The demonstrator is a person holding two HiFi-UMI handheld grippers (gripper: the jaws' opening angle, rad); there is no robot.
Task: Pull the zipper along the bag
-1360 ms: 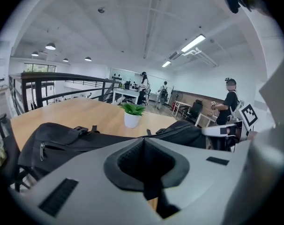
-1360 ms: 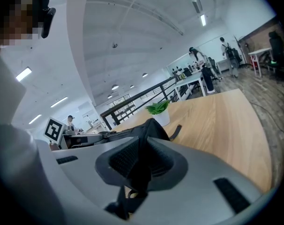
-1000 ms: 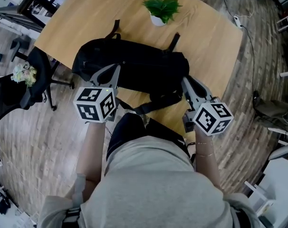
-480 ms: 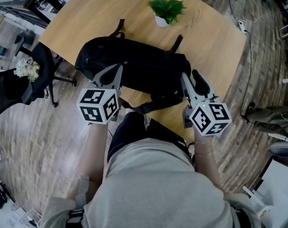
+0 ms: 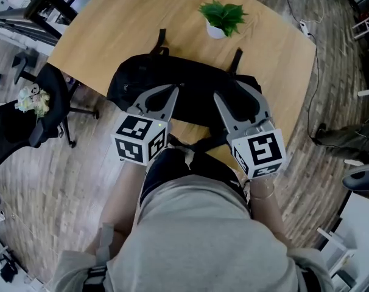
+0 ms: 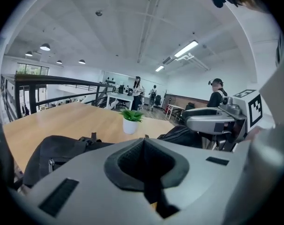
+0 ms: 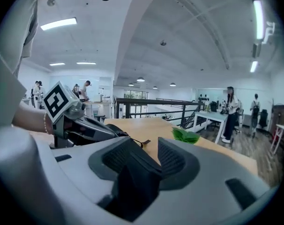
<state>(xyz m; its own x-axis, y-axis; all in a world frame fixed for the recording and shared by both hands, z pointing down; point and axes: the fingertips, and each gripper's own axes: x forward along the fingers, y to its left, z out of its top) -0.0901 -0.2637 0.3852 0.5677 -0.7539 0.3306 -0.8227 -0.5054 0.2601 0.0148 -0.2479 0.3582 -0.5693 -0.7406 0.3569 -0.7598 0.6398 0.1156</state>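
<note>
A black backpack (image 5: 190, 87) lies flat on the wooden table (image 5: 111, 23), with its straps hanging over the near edge. My left gripper (image 5: 175, 90) is shut and empty, held over the bag's middle. My right gripper (image 5: 238, 95) hovers over the bag's right part; its jaws are opening and nothing is between them. In the left gripper view the bag (image 6: 57, 146) lies low at the left, a small metal zipper pull (image 6: 51, 163) shows on it, and the right gripper (image 6: 217, 123) is alongside. The right gripper view shows only a bag strap (image 7: 143, 143) beyond the parted pads.
A small potted plant (image 5: 224, 18) stands on the table behind the bag. A black office chair (image 5: 47, 105) is on the floor at the left. A cable (image 5: 315, 47) runs across the wooden floor at the right. People stand at desks far off (image 7: 228, 111).
Both grippers have moved forward and inward over the bag. The right gripper's jaws have spread wide apart from nearly together. The left gripper stays shut.
</note>
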